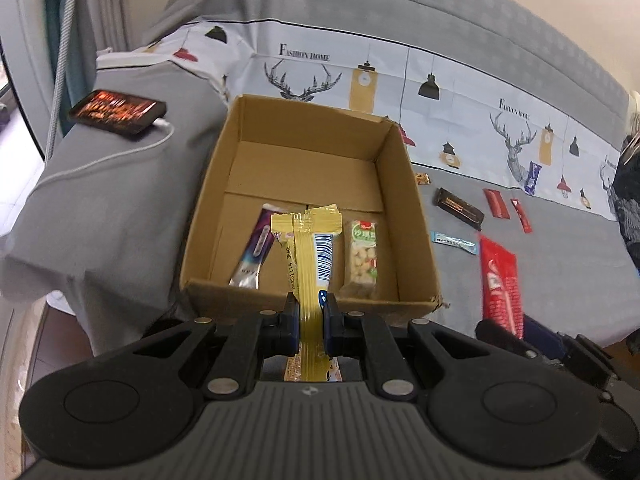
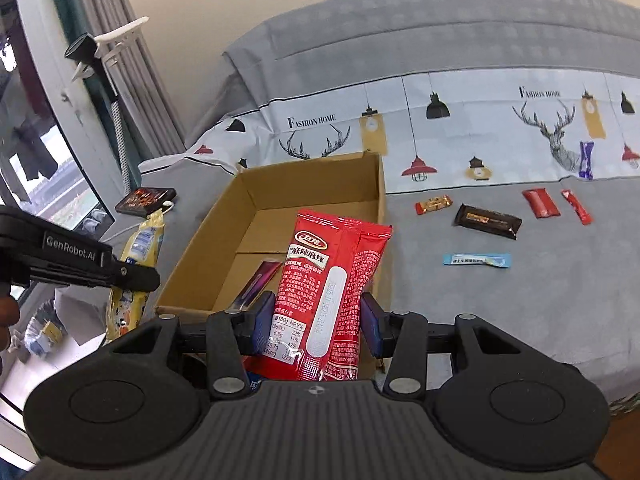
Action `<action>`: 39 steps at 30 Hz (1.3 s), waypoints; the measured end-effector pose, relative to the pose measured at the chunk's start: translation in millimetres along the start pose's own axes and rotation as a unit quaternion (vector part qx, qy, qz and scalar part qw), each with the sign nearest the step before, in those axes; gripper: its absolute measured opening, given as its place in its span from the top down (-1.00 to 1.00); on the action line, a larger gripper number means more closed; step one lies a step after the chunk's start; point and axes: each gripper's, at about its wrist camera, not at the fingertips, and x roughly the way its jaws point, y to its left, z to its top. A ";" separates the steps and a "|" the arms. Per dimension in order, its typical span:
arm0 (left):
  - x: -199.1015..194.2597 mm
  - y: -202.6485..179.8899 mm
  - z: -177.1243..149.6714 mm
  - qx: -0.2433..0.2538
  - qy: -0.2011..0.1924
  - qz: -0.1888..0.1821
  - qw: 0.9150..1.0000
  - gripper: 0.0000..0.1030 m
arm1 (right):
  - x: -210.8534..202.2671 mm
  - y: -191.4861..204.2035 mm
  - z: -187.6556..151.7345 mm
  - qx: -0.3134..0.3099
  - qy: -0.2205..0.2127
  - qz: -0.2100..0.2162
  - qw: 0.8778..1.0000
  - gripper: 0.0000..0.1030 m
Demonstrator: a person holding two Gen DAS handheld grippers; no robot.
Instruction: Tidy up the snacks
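Observation:
An open cardboard box (image 1: 280, 136) sits on a grey bed; it also shows in the right wrist view (image 2: 280, 184). Inside lie a purple-silver packet (image 1: 254, 254) and a green-topped nut bar (image 1: 360, 260). My left gripper (image 1: 311, 312) is shut on a yellow snack packet (image 1: 310, 248), held upright over the box's near wall. My right gripper (image 2: 316, 320) is shut on a large red snack packet (image 2: 332, 280), held upright at the box's near right corner. The left gripper with the yellow packet (image 2: 140, 248) shows at the left of the right wrist view.
Loose snacks lie on the bed right of the box: an orange candy (image 2: 434, 204), a dark brown bar (image 2: 488, 220), a light blue stick (image 2: 476, 260), two red packets (image 2: 540, 202), a purple packet (image 2: 586, 160). A phone (image 1: 118, 112) with a white cable charges on a grey pillow at left.

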 end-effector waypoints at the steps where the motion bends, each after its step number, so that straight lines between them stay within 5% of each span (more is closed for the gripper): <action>1: -0.9 1.5 -3.0 -0.002 -0.001 -0.001 1.000 0.77 | -3.3 2.1 -1.8 -0.002 -0.003 -0.003 1.000 0.08; 39: -9.5 11.5 -20.1 -0.014 -0.010 -0.001 1.000 0.77 | -21.9 19.4 -8.4 -0.033 -0.014 -0.018 0.999 0.08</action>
